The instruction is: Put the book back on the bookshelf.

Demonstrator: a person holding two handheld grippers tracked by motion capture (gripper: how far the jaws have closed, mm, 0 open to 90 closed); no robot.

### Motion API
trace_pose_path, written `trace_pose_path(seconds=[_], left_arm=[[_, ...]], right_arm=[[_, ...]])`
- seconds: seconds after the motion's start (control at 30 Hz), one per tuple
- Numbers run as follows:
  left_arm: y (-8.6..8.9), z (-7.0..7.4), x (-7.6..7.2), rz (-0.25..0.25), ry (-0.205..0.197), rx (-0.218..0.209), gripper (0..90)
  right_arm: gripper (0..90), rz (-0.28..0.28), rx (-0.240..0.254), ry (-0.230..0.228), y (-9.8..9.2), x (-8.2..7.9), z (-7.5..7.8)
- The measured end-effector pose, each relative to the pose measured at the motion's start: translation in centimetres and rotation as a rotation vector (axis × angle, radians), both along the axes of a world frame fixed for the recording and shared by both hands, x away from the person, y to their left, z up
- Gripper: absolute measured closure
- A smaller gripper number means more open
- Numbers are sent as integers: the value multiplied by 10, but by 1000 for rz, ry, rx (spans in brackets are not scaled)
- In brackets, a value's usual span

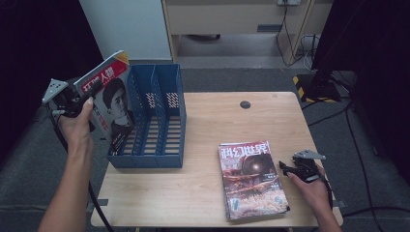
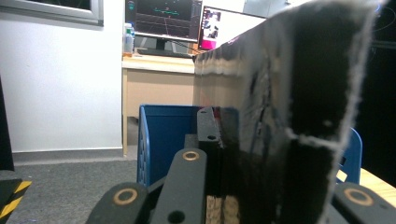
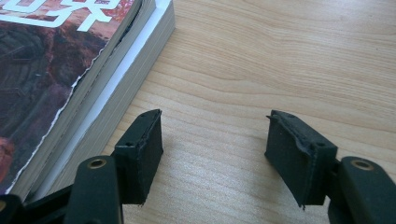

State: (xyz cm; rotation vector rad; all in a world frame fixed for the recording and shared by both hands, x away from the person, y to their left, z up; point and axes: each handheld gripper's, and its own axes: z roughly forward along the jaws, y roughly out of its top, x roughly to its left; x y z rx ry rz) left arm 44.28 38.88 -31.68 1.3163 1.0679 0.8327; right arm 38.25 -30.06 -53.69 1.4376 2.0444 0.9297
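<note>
My left gripper [image 1: 87,95] is shut on the top edge of a red-and-white magazine [image 1: 112,104] with a portrait on its cover. It holds the magazine tilted at the left side of the blue file rack [image 1: 157,121], lower edge down by the leftmost slot. In the left gripper view the magazine's dark edge [image 2: 299,116] rises between my jaws, with the rack [image 2: 163,135] behind. My right gripper [image 1: 286,169] rests open on the table, just right of a stack of magazines [image 1: 251,179]. Its jaws [image 3: 215,140] stand apart over bare wood, beside the stack [image 3: 70,70].
The wooden table [image 1: 208,121] has a round cable hole [image 1: 245,104] near its far edge. A black-and-yellow striped base [image 1: 309,84] and cables lie on the floor at the far right. A desk with monitors [image 2: 163,18] stands beyond the rack.
</note>
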Motion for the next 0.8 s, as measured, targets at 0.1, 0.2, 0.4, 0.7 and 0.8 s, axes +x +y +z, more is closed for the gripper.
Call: trace_pose_path(seconds=[0.1,0.2,0.4,0.7,0.8], left_arm=[[0,-2,0,-3,4,-2,857],[-1,-4,1,-4,1,-11,857],[-1,-8,0,-4,-3,-11,857],[1,-16,-4,-5,-8,-23,857],[2,-19,-6,-9,-8,-27,857]], right_arm=[[362,0,0,0,0,0,0],[362,0,1,1,0,0,0],[362,0,0,0,0,0,0],[363,-3,-1,-1,0,0,0],[363,-3,0,0,0,0,0]])
